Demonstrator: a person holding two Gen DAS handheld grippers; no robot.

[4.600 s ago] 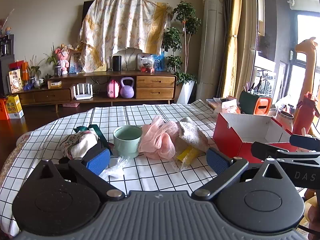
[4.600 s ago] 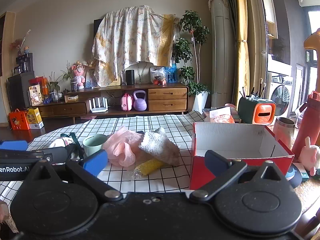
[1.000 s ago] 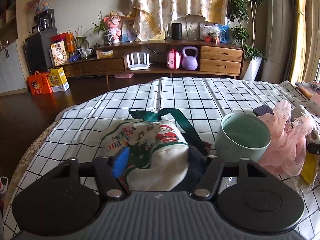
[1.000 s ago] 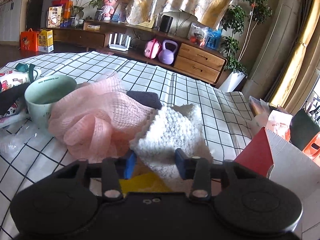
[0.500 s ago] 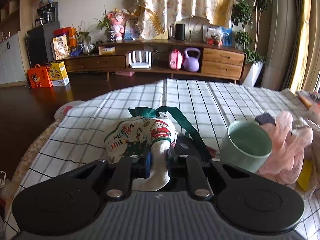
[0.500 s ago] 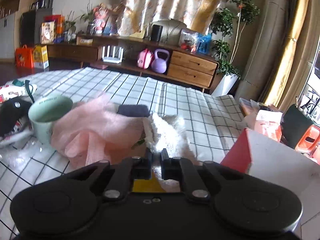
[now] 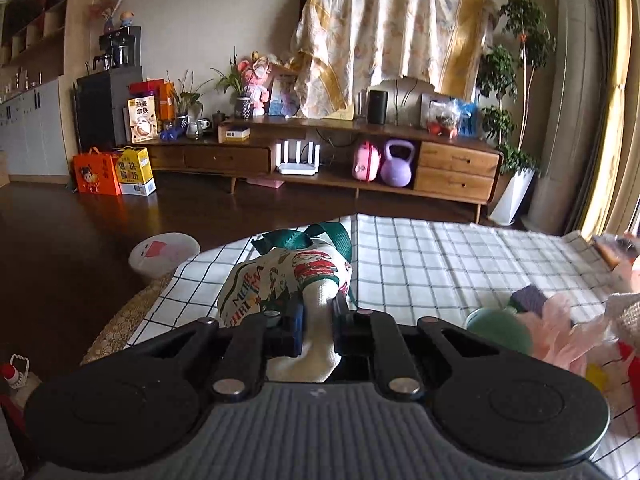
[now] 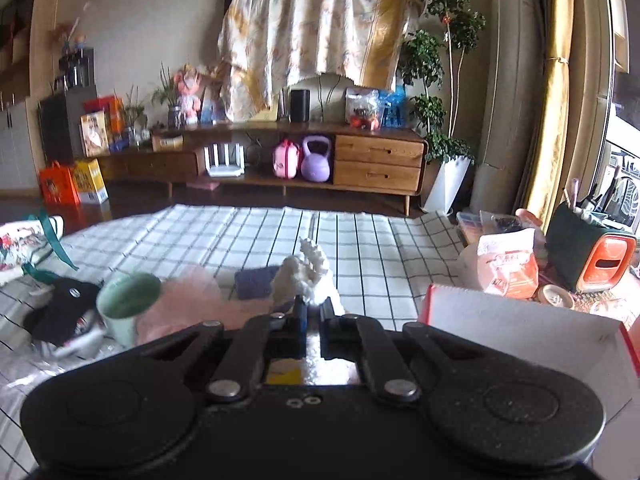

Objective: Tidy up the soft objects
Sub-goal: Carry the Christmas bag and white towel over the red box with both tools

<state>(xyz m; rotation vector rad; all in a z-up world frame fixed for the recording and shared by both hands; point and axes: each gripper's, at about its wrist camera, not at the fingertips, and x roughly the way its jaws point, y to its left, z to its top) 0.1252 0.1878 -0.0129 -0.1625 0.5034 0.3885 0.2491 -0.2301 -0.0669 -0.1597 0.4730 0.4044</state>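
Left gripper (image 7: 318,326): you carried a black linkage frame with a grey ribbed centre panel and two round black discs at 4 and 8 o'clock.
Left pads (image 7: 297,322): they were blue.
Left pivots: silver round screws sat on the four arms.
Right gripper (image 8: 313,330): yours was all black, grainy, with the same twin discs.
Right pivots: silver screws, plus two small holes at centre.

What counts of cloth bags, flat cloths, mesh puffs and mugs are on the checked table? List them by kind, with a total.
Cloth bags: 1, Christmas bag
Flat cloths: 2, white knit cloth, purple cloth
Mesh puffs: 1, pink puff
Mugs: 1, green mug
Total: 5
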